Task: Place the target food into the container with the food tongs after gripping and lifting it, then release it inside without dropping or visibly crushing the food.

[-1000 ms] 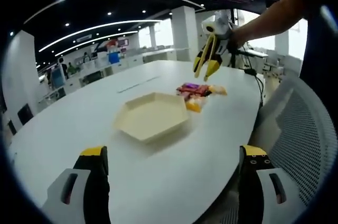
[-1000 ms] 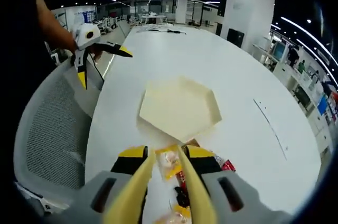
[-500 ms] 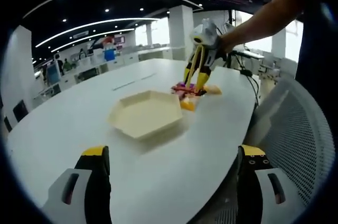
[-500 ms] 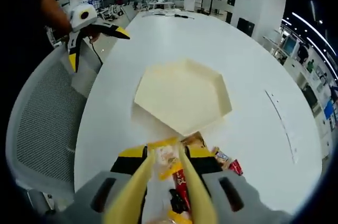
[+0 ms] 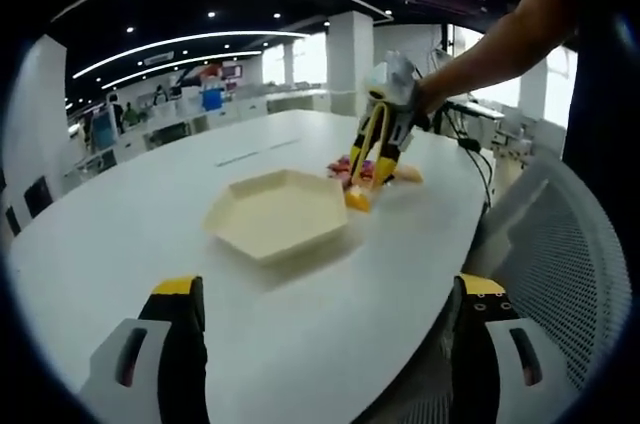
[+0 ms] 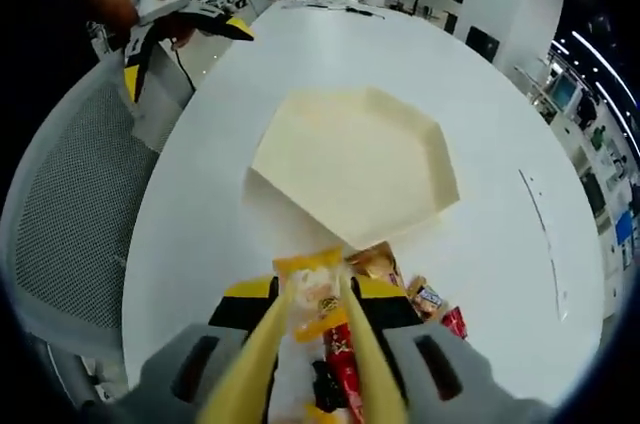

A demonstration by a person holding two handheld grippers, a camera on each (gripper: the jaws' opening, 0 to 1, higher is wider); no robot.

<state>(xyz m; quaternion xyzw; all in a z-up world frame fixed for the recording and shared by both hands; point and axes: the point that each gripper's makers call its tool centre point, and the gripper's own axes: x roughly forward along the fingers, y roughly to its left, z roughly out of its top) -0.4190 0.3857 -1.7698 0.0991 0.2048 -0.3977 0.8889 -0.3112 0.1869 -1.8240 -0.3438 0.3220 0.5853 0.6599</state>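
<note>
While two grippers are in play, just one container sits on the white table (image 5: 120, 244): a cream hexagonal tray (image 6: 350, 169), shallow-walled and bare inside. Beside its nearer corner lies one heap of snack packets (image 6: 425, 304), at least four of them in red, orange and brown wrappers; I cannot count them exactly. The right gripper (image 6: 312, 329) carries a pair of yellow food tongs (image 6: 270, 359), whose two arms are drawn in close on a single orange-yellow packet (image 6: 312, 294), glossy and uncrushed, just short of the tray's rim. In the left gripper view the tongs point down into the heap with that orange packet at their tips. The left gripper (image 5: 325, 344) holds nothing, its black, yellow-tipped jaws spread wide, well back from the tray. A grey mesh chair (image 5: 565, 274) stands at the table's edge. Compared with a second ago, the tongs have dropped from above the heap into it, and the tray looms larger in the right gripper view.
</note>
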